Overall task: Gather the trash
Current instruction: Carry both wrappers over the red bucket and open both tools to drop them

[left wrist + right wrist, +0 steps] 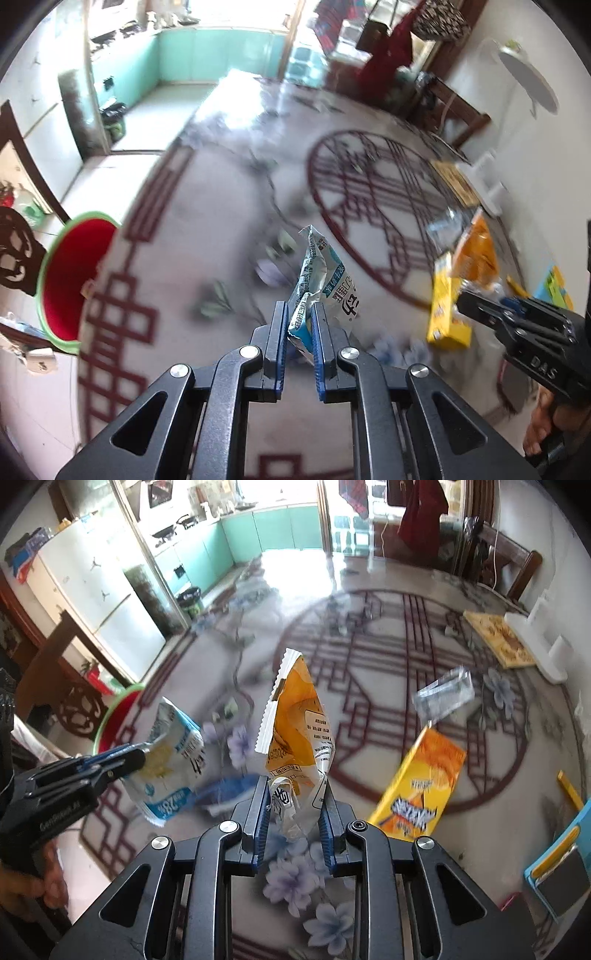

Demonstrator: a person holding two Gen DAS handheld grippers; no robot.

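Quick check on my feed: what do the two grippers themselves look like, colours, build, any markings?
Both match: the left gripper and right gripper are black, with blue ribbed pads, angular cut-out linkage arms and silver pivot bolts. White lettering marks their bodies; one marking reads "DAS". No cables or sleeves show.

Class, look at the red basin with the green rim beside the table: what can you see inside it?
Only the bare red inner wall of the basin shows. Its bottom is hidden by the table edge and near rim, so any trash inside cannot be seen.
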